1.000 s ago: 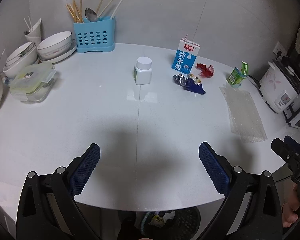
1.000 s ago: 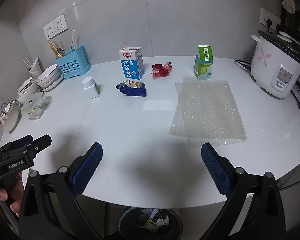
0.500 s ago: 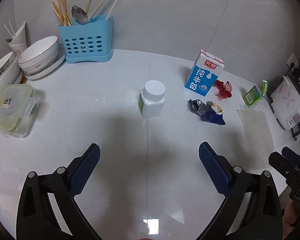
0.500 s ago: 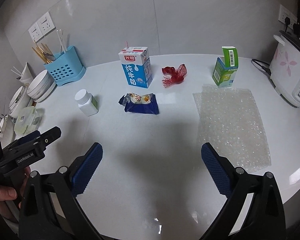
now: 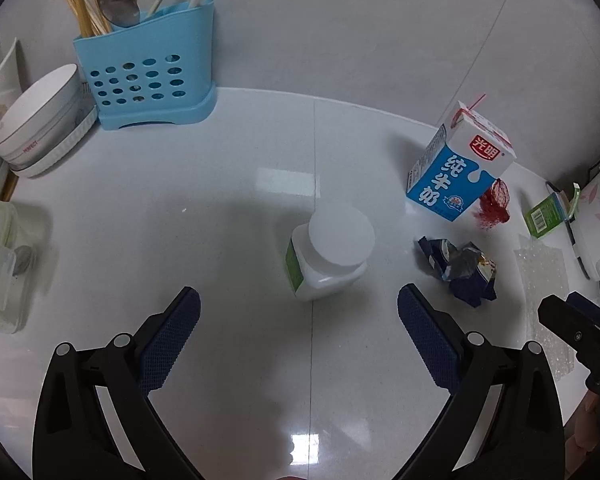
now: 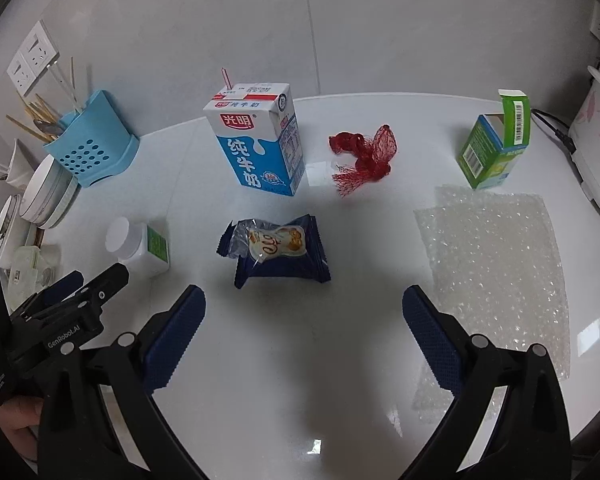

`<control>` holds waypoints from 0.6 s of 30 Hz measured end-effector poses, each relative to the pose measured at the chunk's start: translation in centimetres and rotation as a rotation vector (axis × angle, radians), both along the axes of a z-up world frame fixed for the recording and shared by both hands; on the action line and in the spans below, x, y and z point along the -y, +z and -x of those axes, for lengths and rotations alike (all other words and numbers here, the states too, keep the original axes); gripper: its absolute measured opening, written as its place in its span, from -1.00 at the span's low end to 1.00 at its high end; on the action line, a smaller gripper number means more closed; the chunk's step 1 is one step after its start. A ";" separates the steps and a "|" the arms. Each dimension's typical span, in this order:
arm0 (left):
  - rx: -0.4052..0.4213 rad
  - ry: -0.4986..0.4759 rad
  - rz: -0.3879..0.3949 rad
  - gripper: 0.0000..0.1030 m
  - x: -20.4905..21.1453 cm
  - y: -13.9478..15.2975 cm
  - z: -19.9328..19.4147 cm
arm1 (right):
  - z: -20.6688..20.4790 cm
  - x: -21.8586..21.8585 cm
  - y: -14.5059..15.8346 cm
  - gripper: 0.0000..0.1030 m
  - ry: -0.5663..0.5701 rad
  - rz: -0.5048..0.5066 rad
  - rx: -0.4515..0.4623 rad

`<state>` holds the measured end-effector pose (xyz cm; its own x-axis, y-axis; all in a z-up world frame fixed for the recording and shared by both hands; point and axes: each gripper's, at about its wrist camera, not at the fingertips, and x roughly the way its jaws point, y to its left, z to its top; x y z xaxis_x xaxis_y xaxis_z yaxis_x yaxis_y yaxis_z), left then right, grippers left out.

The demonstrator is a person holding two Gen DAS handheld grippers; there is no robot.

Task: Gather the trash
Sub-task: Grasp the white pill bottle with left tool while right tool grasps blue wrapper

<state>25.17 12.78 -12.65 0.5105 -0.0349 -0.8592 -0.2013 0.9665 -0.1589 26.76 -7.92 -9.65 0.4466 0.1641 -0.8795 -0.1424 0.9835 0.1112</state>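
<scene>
Left claw [image 5: 299, 310] and right claw [image 6: 304, 308] both spread wide, empty, touching nothing.

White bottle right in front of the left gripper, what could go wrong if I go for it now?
The white bottle stands upright between the open left gripper's fingers but ahead of the pads; closing off-centre could tip it over. The right gripper, also open, faces the blue snack wrapper, which lies flat and crinkled, so the pads may slide over it. The milk carton with its straw stands just behind and could be knocked.
</scene>
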 end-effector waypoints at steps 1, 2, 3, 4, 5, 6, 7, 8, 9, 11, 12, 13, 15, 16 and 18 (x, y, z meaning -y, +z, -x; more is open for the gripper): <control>-0.006 0.002 0.006 0.88 -0.1 -0.2 -0.5 | -0.6 -0.2 -0.3 0.84 0.001 0.006 -0.007; -0.011 0.003 0.010 0.88 -0.3 -0.5 -1.1 | -1.1 -0.5 -0.6 0.84 0.002 0.011 -0.013; -0.014 0.001 0.007 0.88 -0.3 -0.7 -1.4 | -1.7 -0.7 -1.0 0.84 0.003 0.013 -0.022; -0.018 -0.003 0.003 0.88 -0.3 -1.0 -1.8 | -2.4 -0.9 -1.3 0.84 0.002 0.013 -0.033; -0.022 -0.006 0.001 0.88 -0.3 -1.2 -2.2 | -2.9 -1.0 -1.7 0.84 0.001 0.012 -0.043; -0.027 -0.008 0.002 0.88 -0.3 -1.4 -2.5 | -3.4 -1.1 -2.0 0.84 0.000 0.014 -0.051; -0.031 -0.008 0.002 0.88 -0.4 -1.7 -2.8 | -3.9 -1.3 -2.3 0.84 -0.004 0.021 -0.062; -0.035 -0.008 0.002 0.88 -0.5 -1.9 -3.1 | -4.3 -1.3 -2.6 0.84 -0.011 0.018 -0.069; -0.038 -0.009 0.003 0.88 -0.6 -2.1 -3.3 | -4.6 -1.3 -2.8 0.84 -0.018 0.009 -0.075; -0.044 -0.010 0.000 0.88 -0.8 -2.4 -3.9 | -5.2 -1.4 -3.4 0.84 -0.027 -0.004 -0.091; -0.046 -0.012 -0.001 0.88 -0.9 -2.5 -4.1 | -5.4 -1.5 -3.6 0.84 -0.028 -0.003 -0.096; -0.049 -0.016 -0.002 0.88 -0.9 -2.7 -4.3 | -5.7 -1.6 -3.9 0.84 -0.027 0.001 -0.100; -0.053 -0.023 -0.010 0.87 -1.0 -3.0 -4.7 | -6.1 -1.8 -4.3 0.84 -0.025 0.007 -0.108; -0.054 -0.025 -0.011 0.86 -1.0 -3.1 -4.8 | -6.3 -1.9 -4.5 0.84 -0.026 0.007 -0.113; -0.058 -0.024 -0.007 0.86 -1.1 -3.4 -5.1 | -6.6 -2.1 -4.9 0.84 -0.027 0.010 -0.119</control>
